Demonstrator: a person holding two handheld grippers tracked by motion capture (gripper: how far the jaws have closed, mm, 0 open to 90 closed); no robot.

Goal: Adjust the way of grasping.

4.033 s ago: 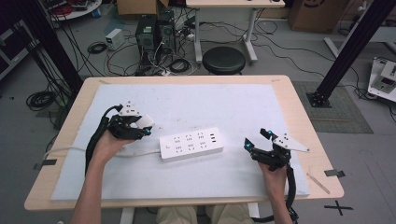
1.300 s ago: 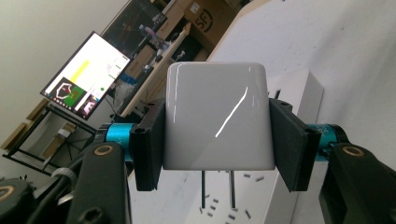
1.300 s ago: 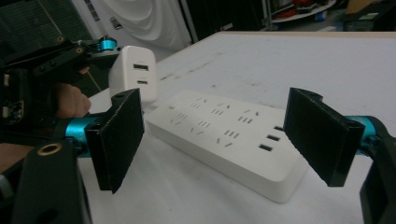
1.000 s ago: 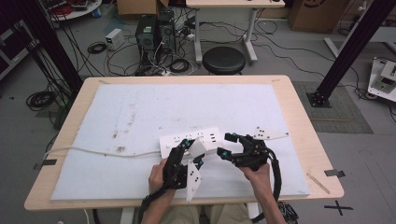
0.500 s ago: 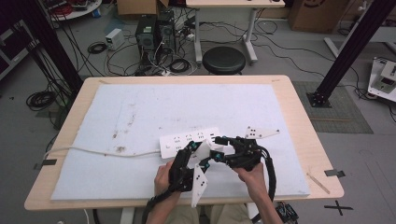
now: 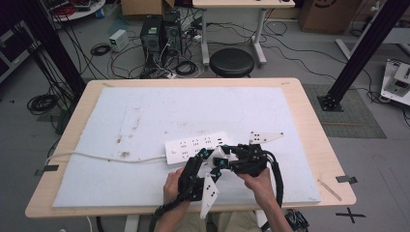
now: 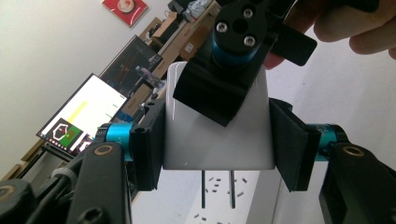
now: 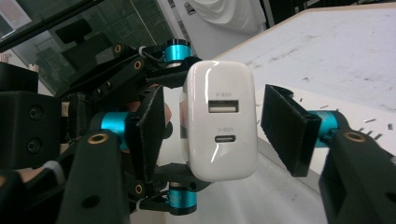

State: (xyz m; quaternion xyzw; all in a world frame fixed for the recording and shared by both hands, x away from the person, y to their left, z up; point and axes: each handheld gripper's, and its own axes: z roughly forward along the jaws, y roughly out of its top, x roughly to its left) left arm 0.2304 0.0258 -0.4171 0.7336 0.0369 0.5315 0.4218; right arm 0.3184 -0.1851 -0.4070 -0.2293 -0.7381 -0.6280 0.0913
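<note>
A white charger passes between two grippers, just above the power strip.

High view: the left gripper and right gripper meet over the power strip on the worktop. Left gripper view: the charger seems clamped at both sides, prongs toward the strip. Right gripper view: the right gripper's jaws stand open around the charger, touching nothing. An uneven grip during handover could tilt or drop it.

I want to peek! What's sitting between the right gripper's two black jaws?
A white charger, seen in the right gripper view, with its two ports facing the camera.
</note>
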